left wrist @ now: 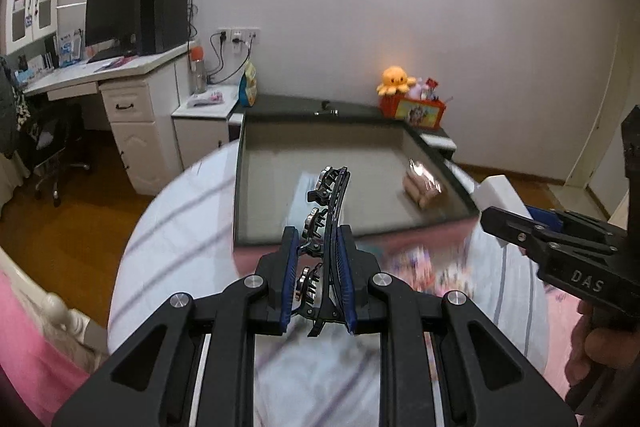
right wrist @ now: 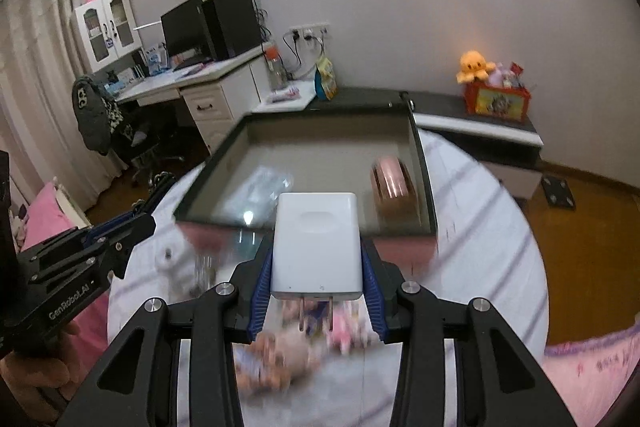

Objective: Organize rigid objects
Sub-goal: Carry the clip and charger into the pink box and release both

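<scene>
My left gripper (left wrist: 318,247) is shut on a long black hair clip (left wrist: 326,211) with metal beads, held above the bed just short of a dark-rimmed grey tray (left wrist: 240,187). My right gripper (right wrist: 316,263) is shut on a white plug charger (right wrist: 316,245), prongs pointing back toward the camera, also just short of the tray (right wrist: 424,187). The right gripper also shows in the left wrist view (left wrist: 520,231), the left one in the right wrist view (right wrist: 120,227). In the tray lie a clear packet (right wrist: 260,187) and a pink-brown roll (right wrist: 392,187).
The tray rests on a round striped cloth (left wrist: 176,227) on the bed. Small blurred items (right wrist: 280,343) lie on the cloth below my grippers. A white desk (left wrist: 120,75) with a monitor stands at left, a toy box (left wrist: 416,111) on a low shelf behind.
</scene>
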`<action>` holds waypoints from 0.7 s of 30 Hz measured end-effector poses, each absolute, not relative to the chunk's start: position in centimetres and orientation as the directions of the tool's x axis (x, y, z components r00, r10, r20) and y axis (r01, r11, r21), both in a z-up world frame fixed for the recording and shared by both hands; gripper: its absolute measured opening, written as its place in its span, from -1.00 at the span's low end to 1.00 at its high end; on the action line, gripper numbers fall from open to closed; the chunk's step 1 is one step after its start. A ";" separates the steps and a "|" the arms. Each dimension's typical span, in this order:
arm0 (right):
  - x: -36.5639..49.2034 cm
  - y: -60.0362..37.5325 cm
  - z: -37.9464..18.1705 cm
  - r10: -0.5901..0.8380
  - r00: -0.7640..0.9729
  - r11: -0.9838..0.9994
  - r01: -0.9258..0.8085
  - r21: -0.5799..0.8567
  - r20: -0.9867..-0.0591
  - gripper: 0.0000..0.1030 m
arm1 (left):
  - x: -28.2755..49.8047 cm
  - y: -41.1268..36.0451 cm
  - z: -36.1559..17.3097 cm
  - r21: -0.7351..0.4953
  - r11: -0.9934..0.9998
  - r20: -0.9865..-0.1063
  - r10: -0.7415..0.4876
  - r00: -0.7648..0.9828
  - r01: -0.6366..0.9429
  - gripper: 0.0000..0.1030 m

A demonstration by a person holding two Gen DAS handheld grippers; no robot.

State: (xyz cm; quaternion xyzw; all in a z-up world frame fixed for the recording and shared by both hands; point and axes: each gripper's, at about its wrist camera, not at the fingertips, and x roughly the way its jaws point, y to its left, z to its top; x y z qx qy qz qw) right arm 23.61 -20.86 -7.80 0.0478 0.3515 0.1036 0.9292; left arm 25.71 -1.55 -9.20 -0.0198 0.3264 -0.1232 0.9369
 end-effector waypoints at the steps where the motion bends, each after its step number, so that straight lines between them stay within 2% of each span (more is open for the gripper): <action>1: 24.7 -20.8 -7.5 0.229 0.733 0.973 -0.164 0.161 -0.640 -0.20 | 27.0 -1.7 -8.9 -0.114 0.970 -0.604 -0.240 0.760 0.216 -0.64; 12: 37.1 -20.4 -9.3 0.230 0.681 0.973 -0.156 0.169 -0.695 -0.20 | 37.9 -4.7 -10.9 -0.114 0.971 -0.648 -0.231 0.725 0.208 -0.63; 21: 42.0 -20.8 -12.8 0.210 0.623 0.978 -0.123 0.171 -0.753 -0.20 | 43.6 -6.7 -13.1 -0.091 0.975 -0.709 -0.206 0.675 0.202 -0.63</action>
